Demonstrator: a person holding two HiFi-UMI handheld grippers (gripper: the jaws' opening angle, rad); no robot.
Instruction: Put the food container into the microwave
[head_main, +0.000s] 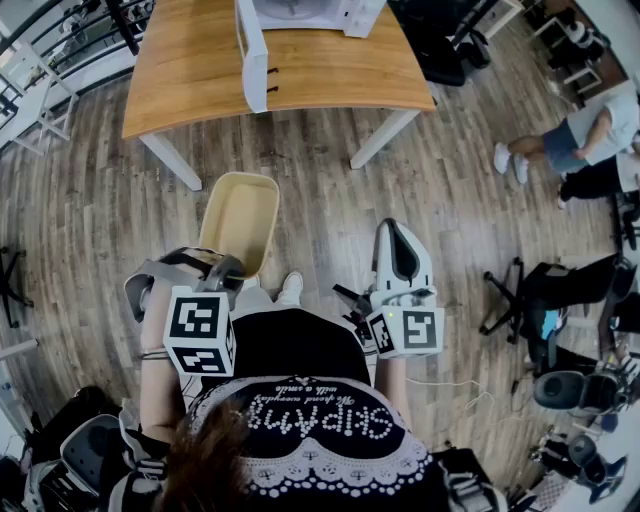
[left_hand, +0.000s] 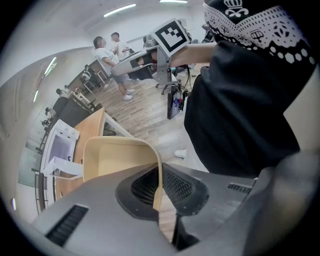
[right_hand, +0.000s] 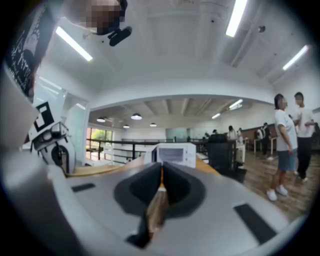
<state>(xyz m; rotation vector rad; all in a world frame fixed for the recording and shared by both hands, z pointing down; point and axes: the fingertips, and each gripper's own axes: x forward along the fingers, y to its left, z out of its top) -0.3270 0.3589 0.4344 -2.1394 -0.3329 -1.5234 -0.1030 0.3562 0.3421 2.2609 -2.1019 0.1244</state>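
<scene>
Well back from the wooden table (head_main: 190, 70), over the plank floor, the left gripper (head_main: 226, 270) is clenched on the near wall of a cream plastic food container (head_main: 240, 212). The container is held in the air, open side up, with its far end pointing at the table's front edge but short of it. In the left gripper view (left_hand: 159, 175) the ribbed pads (left_hand: 175, 186) pinch that thin wall, and the rest of the food container (left_hand: 115, 160) stretches out ahead. On the table stands a white microwave (head_main: 300, 12), and its door (head_main: 255, 50) is swung open toward the table's front edge. Right of the container, and about as far back from the table, the right gripper (head_main: 395, 230) points the same way. Its jaws are pressed together with nothing between them, as the right gripper view (right_hand: 161, 172) shows, with the microwave (right_hand: 172, 154) straight ahead. Beyond the table's right end, people (head_main: 575, 140) are on the floor.
</scene>
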